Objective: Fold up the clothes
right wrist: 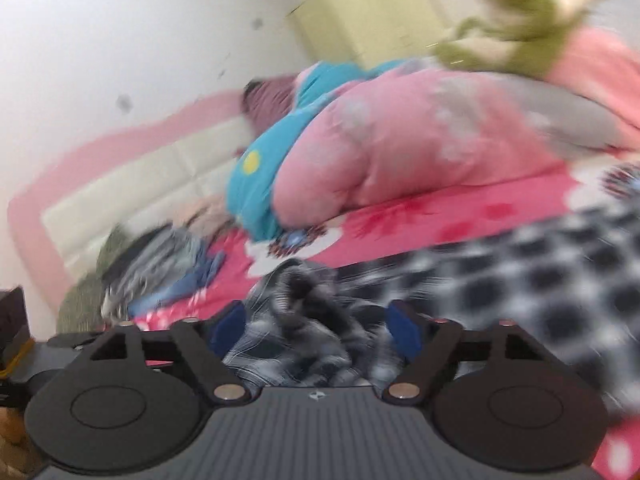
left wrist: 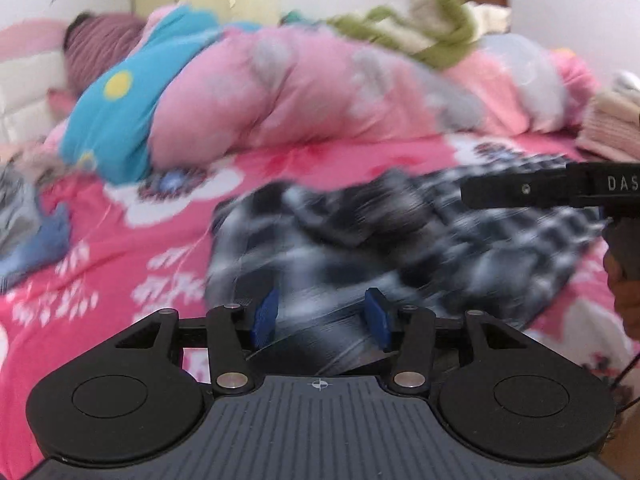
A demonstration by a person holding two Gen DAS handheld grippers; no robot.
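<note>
A black-and-white checked garment (left wrist: 400, 232) is lying rumpled on the pink flowered bedsheet (left wrist: 120, 248), directly ahead of both tools. The left gripper (left wrist: 322, 316) is standing with its 2 blue pads (left wrist: 264, 316) parted, and the near edge of the checked cloth is lying between and just beyond them; the pads are not pressing on it. The right gripper (right wrist: 316, 326) is spreading its jaws wide, with a bunched fold of the same garment (right wrist: 520, 264) sitting in the gap, untouched on either side. Seen from the left wrist, the right tool is reaching in from the right above the cloth. Behind the garment, a pink quilt (left wrist: 304, 92) is piling up, with an olive-green garment (left wrist: 436, 32) on top. Both views are blurred.
</note>
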